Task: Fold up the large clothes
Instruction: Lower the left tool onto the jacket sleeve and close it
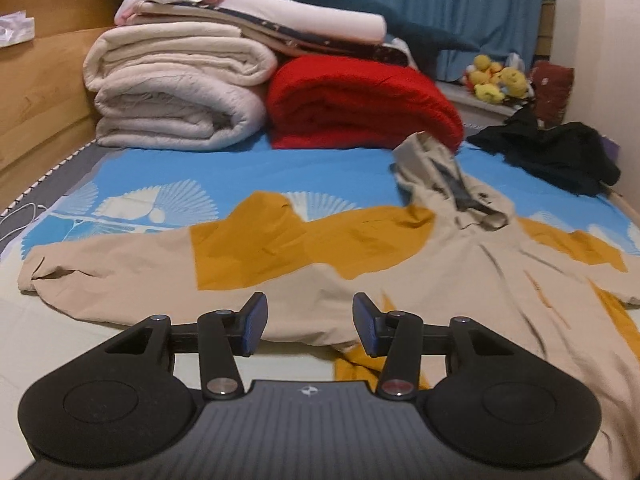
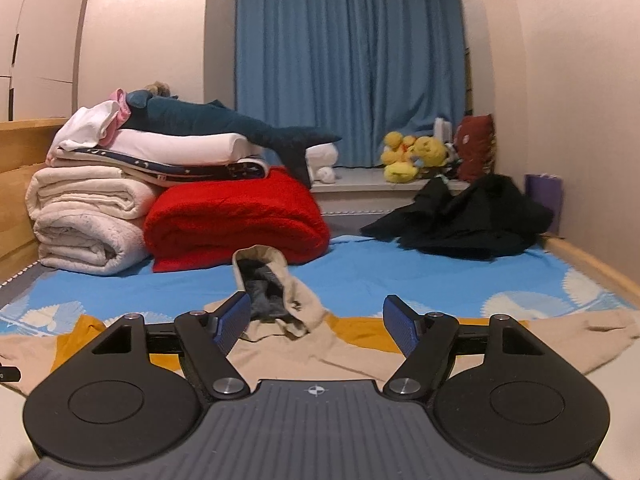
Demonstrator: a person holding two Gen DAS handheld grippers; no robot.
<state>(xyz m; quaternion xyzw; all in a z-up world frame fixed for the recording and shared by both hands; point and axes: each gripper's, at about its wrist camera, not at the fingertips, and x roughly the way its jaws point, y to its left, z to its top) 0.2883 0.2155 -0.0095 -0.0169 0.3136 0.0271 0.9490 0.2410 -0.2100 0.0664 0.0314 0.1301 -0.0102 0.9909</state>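
- Blue curtains (image 2: 352, 64) close off the far wall of a small bedroom, and we look across a bed (image 2: 360, 280) covered by a bright blue sheet printed with white fans.
- Spread flat across the near half of that bed lies the tan and mustard hooded jacket (image 1: 280, 264), sleeves stretched out to either side and its hood (image 2: 276, 292) lying toward the far end, the grey lining showing.
- At the head of the bed, beside a wooden headboard (image 1: 36, 92), we see folded cream quilts (image 1: 176, 92) touching a folded red blanket (image 2: 236, 216), with white bedding and a dark teal plush shark (image 2: 224, 124) stacked on top.
- Crumpled black clothing (image 2: 460, 220) sits at the far right corner of the bed, well apart from the jacket.
- Yellow plush toys (image 2: 412, 152) and a dark red cushion (image 2: 476, 148) line the ledge under the curtains.
- Our left claw (image 1: 310, 324) hovers just above the jacket's near hem, its blue-padded jaws parted and holding nothing.
- Our right claw (image 2: 316, 324) points at the hood and collar, jaws spread wider, also empty.
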